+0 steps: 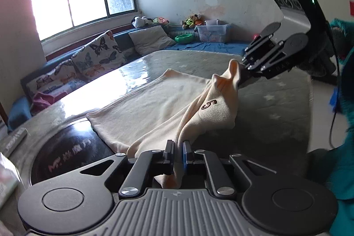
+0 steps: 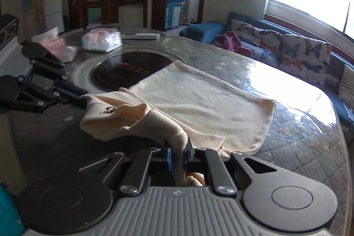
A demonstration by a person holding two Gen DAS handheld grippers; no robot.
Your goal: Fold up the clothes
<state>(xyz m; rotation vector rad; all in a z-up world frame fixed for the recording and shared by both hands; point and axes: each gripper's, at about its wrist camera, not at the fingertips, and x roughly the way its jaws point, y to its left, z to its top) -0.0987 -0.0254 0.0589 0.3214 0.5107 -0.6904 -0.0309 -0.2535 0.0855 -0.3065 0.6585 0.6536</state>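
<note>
Cream garment (image 1: 168, 101) spread on bench (image 1: 276, 107), far part flat, near edge lifted clear. Left tool (image 1: 177, 147) clamped on bunched cloth at 6 o'clock of its view. Right tool (image 2: 178, 150) clamped on another pinch of same edge. Embroidered "5" (image 1: 209, 104) on raised fold between tools. Dark round inset (image 2: 132, 72) partly under garment at 10 o'clock.

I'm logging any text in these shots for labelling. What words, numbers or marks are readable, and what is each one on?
"5": brown embroidered digit on the cream garment, near the edge held up by both tongs.
"M" plus several characters: reddish print on the dark round panel in the table; the rest is too blurred to read.
White packet on the table: small label, unreadable.
Right tongs arm: faint lettering, unreadable.
</note>
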